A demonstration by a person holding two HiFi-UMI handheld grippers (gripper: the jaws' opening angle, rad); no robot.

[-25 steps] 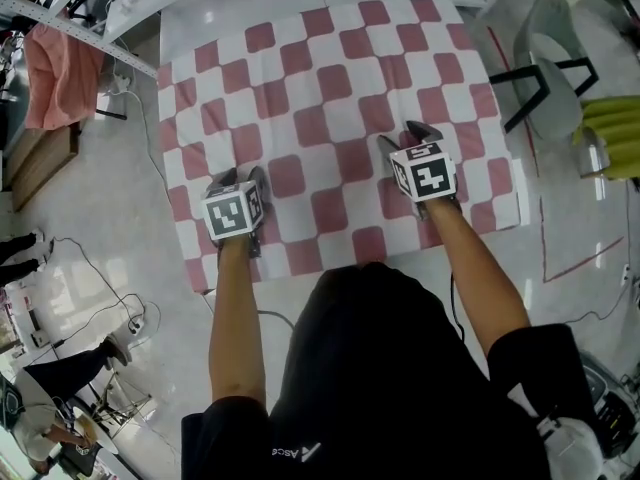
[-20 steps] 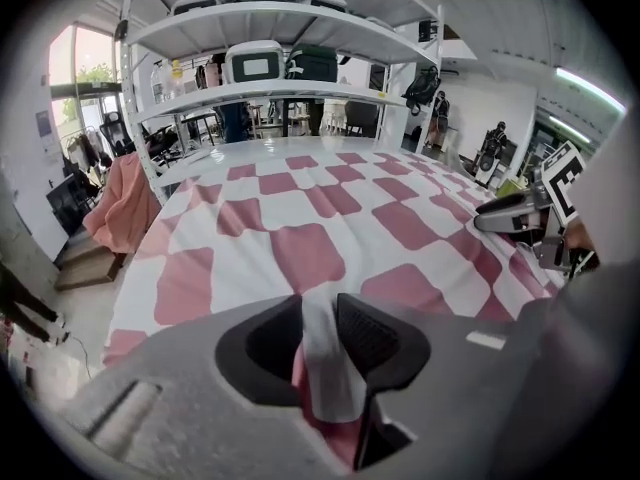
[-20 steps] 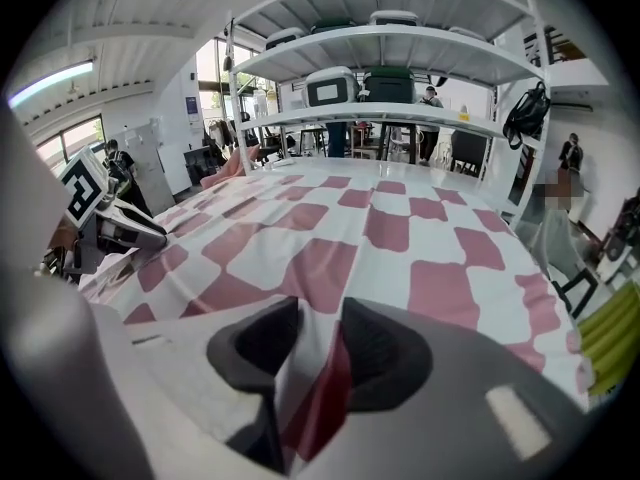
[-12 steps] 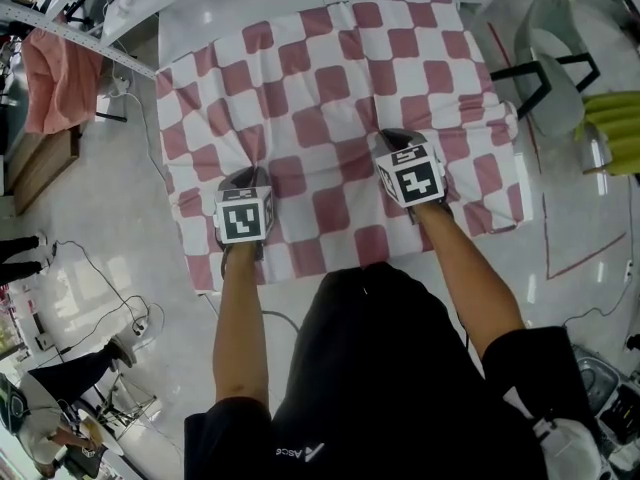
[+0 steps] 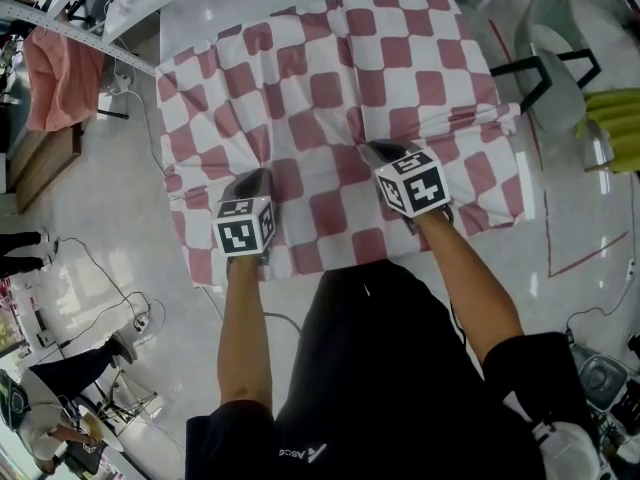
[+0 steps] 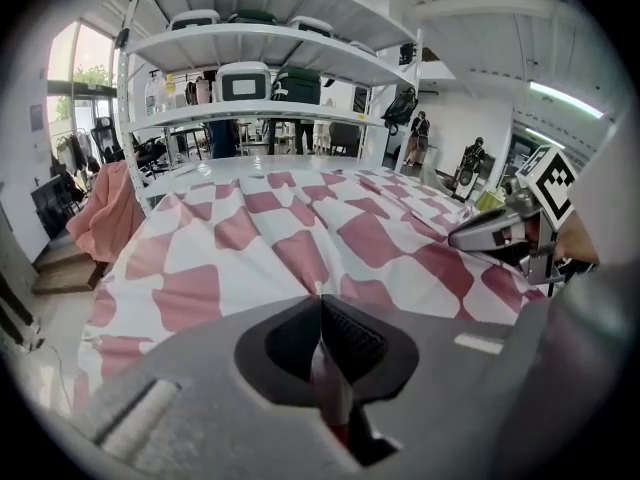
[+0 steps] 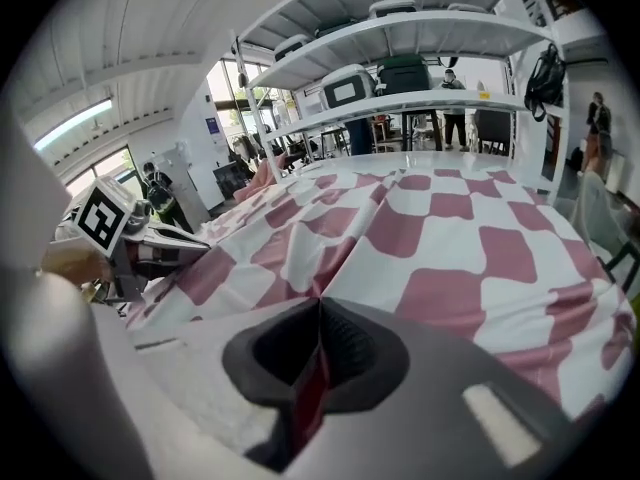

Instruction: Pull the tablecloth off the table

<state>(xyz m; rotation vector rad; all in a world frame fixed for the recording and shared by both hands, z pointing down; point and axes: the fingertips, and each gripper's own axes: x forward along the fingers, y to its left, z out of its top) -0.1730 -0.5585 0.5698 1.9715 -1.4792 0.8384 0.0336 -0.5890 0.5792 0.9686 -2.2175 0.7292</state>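
Observation:
A red-and-white checked tablecloth [image 5: 330,88] covers the white table [image 5: 220,13]. My left gripper [image 5: 255,176] is near the cloth's near left part. Its jaws have just been closing and now pinch a fold of the cloth [image 6: 290,218]. My right gripper [image 5: 375,148] is to the right of it. It has also just been closing and grips a raised fold [image 7: 440,228]. In the left gripper view the left gripper [image 6: 320,303] has red cloth squeezed between its pads; the right gripper [image 7: 318,308] shows the same in its own view. Creases run away from both pinches.
A grey chair [image 5: 550,58] stands by the table's right side, with a yellow object [image 5: 610,133] beyond it. A pink cloth [image 5: 60,68] hangs at the left. Shelves [image 6: 270,68] with cases stand behind the table. Cables [image 5: 120,308] lie on the floor at the left.
Both grippers went from open on the flat cloth to shut on it. They have moved a little toward the person, and the cloth has bunched into ridges at each gripper.

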